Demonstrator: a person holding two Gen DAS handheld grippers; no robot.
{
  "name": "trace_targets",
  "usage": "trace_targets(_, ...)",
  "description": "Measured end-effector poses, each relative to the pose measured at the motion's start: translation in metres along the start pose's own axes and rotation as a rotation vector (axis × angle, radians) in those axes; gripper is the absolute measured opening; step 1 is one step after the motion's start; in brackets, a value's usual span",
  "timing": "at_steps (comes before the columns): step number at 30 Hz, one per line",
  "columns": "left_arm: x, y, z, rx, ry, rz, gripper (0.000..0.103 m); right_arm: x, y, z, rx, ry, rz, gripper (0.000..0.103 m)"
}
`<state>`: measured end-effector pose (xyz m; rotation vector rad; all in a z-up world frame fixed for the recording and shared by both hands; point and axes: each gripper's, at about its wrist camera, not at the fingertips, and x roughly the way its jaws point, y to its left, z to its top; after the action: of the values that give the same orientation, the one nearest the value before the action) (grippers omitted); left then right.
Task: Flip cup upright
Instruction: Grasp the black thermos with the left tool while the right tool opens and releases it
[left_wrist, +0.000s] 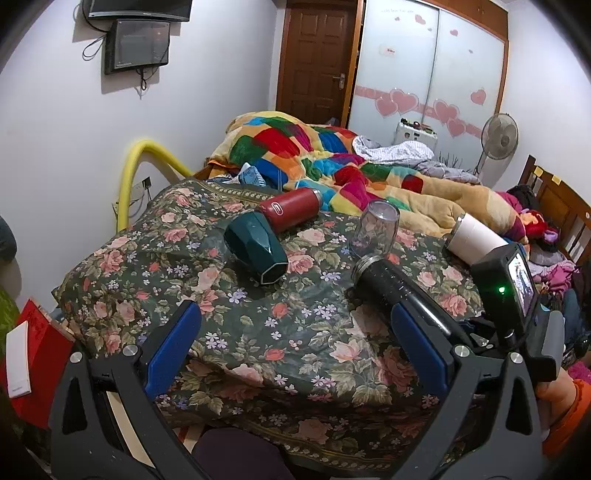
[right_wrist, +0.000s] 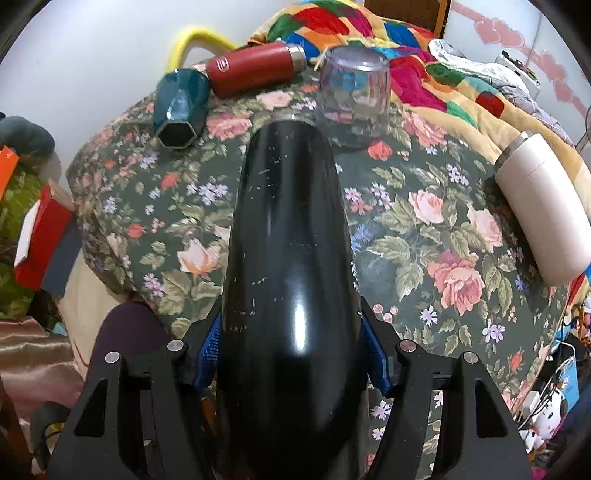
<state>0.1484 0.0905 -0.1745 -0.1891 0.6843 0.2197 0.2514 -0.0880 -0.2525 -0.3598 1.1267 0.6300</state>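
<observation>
Lying on its side along the right claw (right_wrist: 291, 354), the glossy black metal cup with a silver rim (right_wrist: 291, 258) fills the middle of the right wrist view, its silver-rimmed end pointing away from the camera toward the far side of the bed. The 2 blue pads (right_wrist: 210, 350) of that claw press against the cup's flanks near its closer end, so the claw is clamped on the cup. In the left wrist view the same black cup (left_wrist: 388, 280) shows over the floral bedspread (left_wrist: 258, 332), with the right claw's black body and its small lit screen at the cup's nearer end. The left claw (left_wrist: 295, 339) hangs with its fingers spread wide apart, holding nothing, the bedspread showing between them and the cup just beyond its right pad. Around the cup on the bedspread are a dark green faceted cup with a hexagonal mouth (right_wrist: 181, 110) lying on its side, a red metal flask (right_wrist: 255, 70) on its side touching it, a clear glass tumbler (right_wrist: 354, 96) standing mouth down just past the black cup's rim, and a white cylindrical cup with a metal rim (right_wrist: 535, 206) lying well off to the right.
</observation>
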Motion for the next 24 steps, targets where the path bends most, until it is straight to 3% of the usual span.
trace_targets(13,0.032,-0.024,0.001,0.052,0.095,0.003,0.103,0.01,-0.011,-0.007,0.055,0.047,0.045,0.062)
trace_targets(18,0.054,-0.035,0.004,0.035,0.174,-0.05,0.103,-0.017,-0.017,-0.014,0.053,-0.013,0.054,0.065)
trace_targets(24,0.089,-0.054,0.009,-0.005,0.281,-0.114,0.103,-0.066,-0.034,-0.032,0.078,-0.13,-0.018,0.066)
